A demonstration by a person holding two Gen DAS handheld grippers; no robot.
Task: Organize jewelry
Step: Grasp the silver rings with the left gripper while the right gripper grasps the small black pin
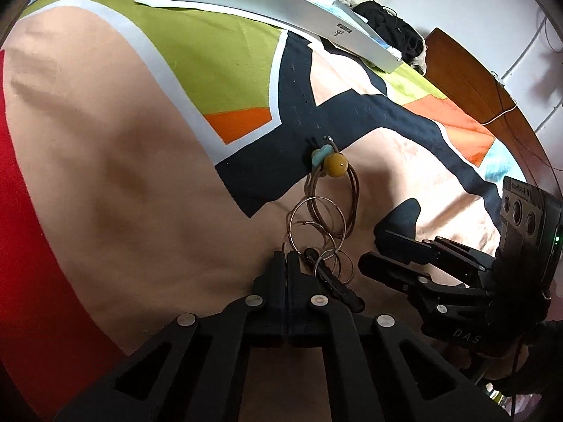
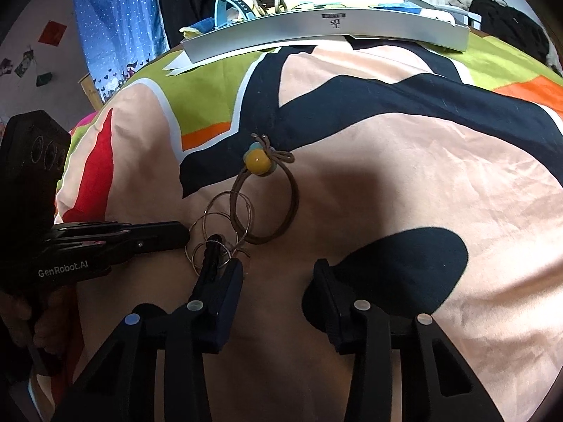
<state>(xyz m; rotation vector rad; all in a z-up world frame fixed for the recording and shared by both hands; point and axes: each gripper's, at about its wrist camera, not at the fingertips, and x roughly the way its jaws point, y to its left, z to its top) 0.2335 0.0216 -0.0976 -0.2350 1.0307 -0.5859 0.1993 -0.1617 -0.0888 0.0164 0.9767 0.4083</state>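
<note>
A brown cord bracelet (image 1: 346,207) (image 2: 281,207) with a yellow bead (image 1: 336,165) (image 2: 258,162) and a turquoise bead lies on the patterned bedspread (image 1: 123,176). Several thin wire rings (image 1: 316,218) (image 2: 225,218) overlap its near side, linked to a small black clip (image 1: 330,277) (image 2: 211,256). My left gripper (image 1: 286,256) (image 2: 186,234) is shut, with the edge of one wire ring pinched at its tips. My right gripper (image 2: 276,274) (image 1: 381,242) stands open over bare cloth. Its left finger (image 2: 228,281) rests beside the clip, which lies outside the jaws.
A long white flat box (image 1: 281,3) (image 2: 327,28) with items in it sits at the far edge of the bed. A black heap of cloth (image 1: 394,24) lies to its right, beside a brown wooden board (image 1: 468,81). A blue curtain (image 2: 116,17) hangs behind.
</note>
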